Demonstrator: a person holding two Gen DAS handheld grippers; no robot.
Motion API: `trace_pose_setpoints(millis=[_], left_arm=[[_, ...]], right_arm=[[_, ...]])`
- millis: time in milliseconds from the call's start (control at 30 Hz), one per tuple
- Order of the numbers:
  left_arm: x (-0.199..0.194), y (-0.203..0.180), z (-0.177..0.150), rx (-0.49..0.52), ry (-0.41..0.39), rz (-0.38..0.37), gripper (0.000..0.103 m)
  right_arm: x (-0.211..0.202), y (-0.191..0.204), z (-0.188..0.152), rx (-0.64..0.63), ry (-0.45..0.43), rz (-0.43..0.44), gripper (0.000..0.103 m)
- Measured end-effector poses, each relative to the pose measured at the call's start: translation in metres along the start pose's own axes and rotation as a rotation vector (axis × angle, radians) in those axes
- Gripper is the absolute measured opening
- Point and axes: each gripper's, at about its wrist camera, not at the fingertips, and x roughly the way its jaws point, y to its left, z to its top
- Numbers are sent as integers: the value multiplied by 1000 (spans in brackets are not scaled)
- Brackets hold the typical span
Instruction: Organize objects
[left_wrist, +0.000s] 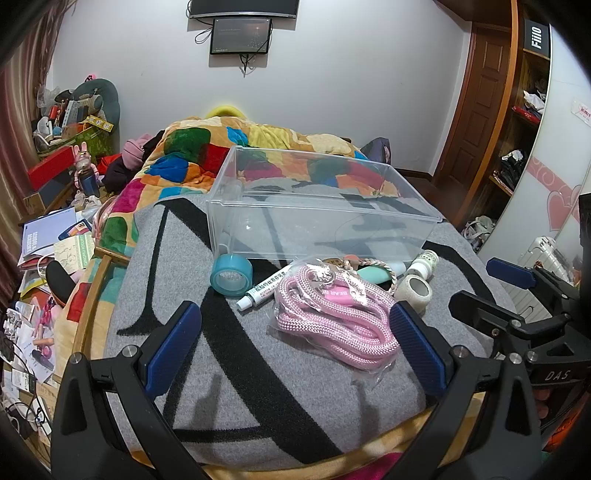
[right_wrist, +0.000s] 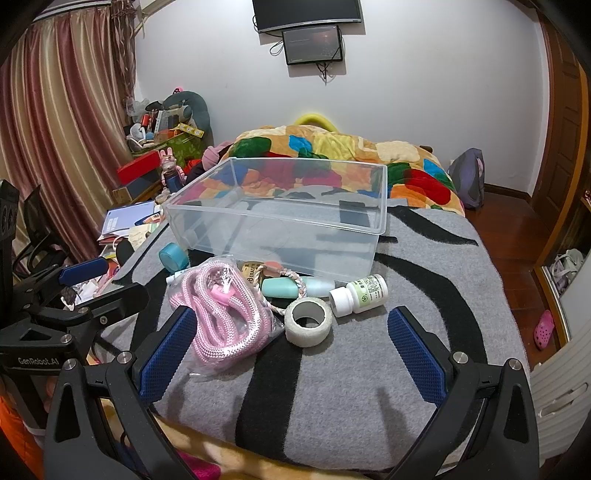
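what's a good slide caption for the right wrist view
Open right gripper over a grey blanket, facing pink rope, tape roll, pill bottle and an empty clear bin.

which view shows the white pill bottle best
The right wrist view: the white pill bottle lies fully visible on its side, label and cap clear. In the left wrist view it is small and partly hidden behind the white tape roll.

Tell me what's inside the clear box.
Nothing shows inside the clear box; the grey blanket shows through its bottom. The rope, tape and bottle lie outside, in front.
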Motion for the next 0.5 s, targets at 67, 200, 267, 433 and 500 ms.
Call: trace_pose_setpoints(millis=[67,200,267,433,500], left_arm=[[0,0,0,-1,1,0,103],[1,0,0,-2,3,-1,103],[1,0,0,-1,2,-1,103],[1,0,0,-2,3,-2,103],[1,-1,0,-1,4,-4,103]], right_arm=[[0,0,0,1,1,1,103],[0,1,0,1,3,2,103],[0,3,-1,1,5,4,103],[0,2,-1,1,4,3,103],[0,3,-1,1,4,3,103]])
